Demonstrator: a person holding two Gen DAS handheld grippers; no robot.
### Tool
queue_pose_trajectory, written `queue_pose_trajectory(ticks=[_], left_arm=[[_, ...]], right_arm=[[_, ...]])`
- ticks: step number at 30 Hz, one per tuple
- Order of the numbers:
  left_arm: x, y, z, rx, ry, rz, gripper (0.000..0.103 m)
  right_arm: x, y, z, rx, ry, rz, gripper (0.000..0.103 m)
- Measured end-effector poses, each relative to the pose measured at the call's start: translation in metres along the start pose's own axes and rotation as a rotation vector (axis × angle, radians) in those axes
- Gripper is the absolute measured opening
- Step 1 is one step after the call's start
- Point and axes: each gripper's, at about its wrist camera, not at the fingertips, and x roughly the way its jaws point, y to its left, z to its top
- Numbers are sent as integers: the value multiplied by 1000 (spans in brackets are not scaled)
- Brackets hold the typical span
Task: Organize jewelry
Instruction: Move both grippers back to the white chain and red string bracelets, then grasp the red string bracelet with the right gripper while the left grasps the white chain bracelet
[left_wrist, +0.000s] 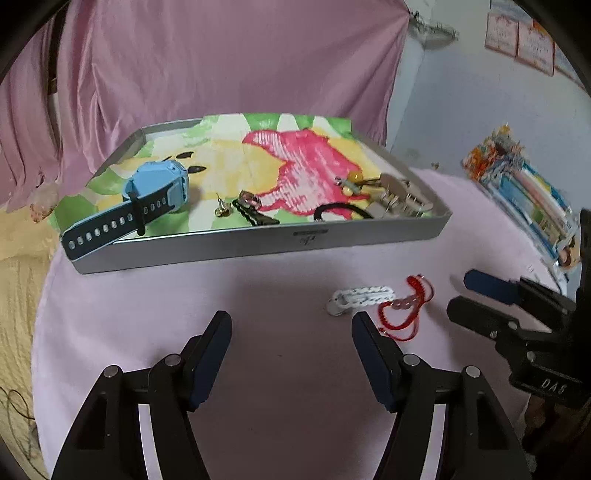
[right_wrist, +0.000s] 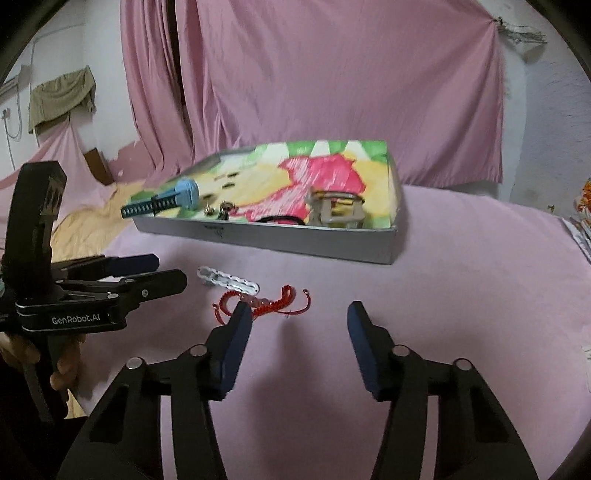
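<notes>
Currently two pieces lie loose on the pink cloth-covered surface (right_wrist: 461, 288), outside the tray: a red braided cord bracelet with pale beads (right_wrist: 273, 304) and, just beside it and nearer the tray, a white chain-link bracelet (right_wrist: 227, 280). I judge the step in hand is collecting these last strays.

My right gripper (right_wrist: 295, 325) hangs spread wide and empty, its left finger just in front of the red cord. My left gripper (left_wrist: 291, 332) is likewise spread and empty, with the white bracelet just beyond its right finger.

Next move, as I read it: drop one gripper over the red cord, pinch at the beaded middle, lift, carry over the wall of the shallow grey metal tray (left_wrist: 258, 243).

Room: the cloth before the tray is open. The tray's near wall stands upright. Inside, a blue watch with dark strap (left_wrist: 147, 199) overhangs the left corner; small earrings, a black hair tie and clips crowd the near edge. The floral liner's centre looks free.
</notes>
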Motion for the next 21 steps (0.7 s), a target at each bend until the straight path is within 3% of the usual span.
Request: queue_pose_trajectory(ticks=[3, 12, 21], left_arm=[[1, -1, 2, 23, 4, 2, 65], [3, 0, 5, 36, 8, 2, 65], [3, -7, 11, 90, -3, 25, 65]], right_arm=[[10, -2, 5, 12, 33, 37, 48], [39, 12, 16, -53, 137, 34, 48], [48, 17, 25, -128, 180, 40, 47]])
